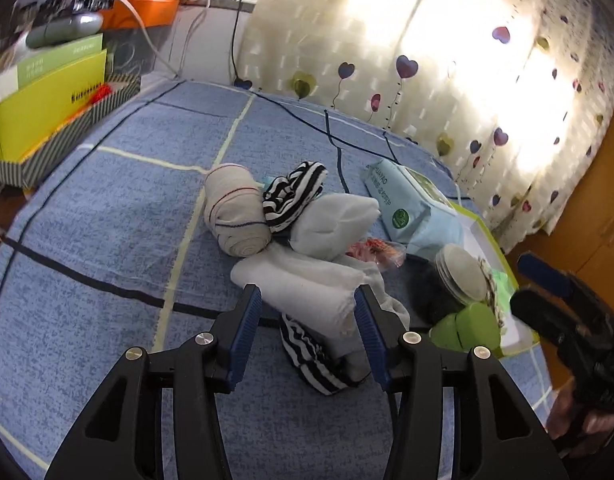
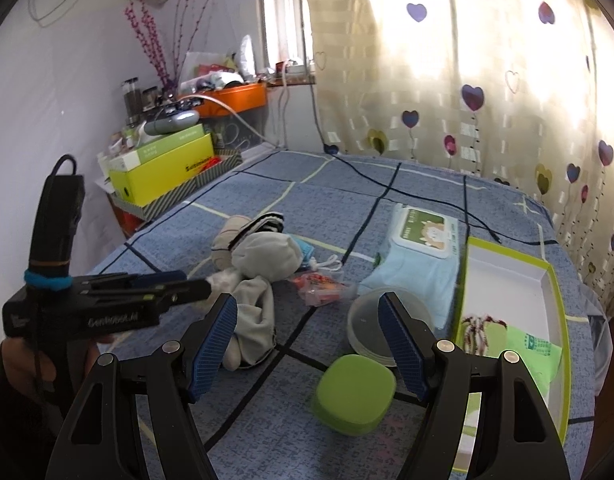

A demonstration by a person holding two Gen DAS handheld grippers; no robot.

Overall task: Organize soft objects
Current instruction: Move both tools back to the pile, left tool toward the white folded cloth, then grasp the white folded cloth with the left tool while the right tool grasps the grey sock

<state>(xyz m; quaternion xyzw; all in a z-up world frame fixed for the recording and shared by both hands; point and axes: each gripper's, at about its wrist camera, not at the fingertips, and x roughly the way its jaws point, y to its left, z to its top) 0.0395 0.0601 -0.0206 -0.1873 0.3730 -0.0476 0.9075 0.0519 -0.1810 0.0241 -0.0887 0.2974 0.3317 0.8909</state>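
Note:
A pile of soft things lies on the blue checked bed. In the left wrist view I see a beige rolled bandage, a black-and-white striped sock, a white sock bundle, a white folded cloth and a second striped sock. My left gripper is open, its fingers either side of the white folded cloth. My right gripper is open and empty above the bed, near a green soft pad and the white socks.
A pale blue wet-wipes pack, a stack of round pads, a red snack packet and an open lime-green box lie to the right. Yellow boxes stand at the bed's left edge. A heart-patterned curtain hangs behind.

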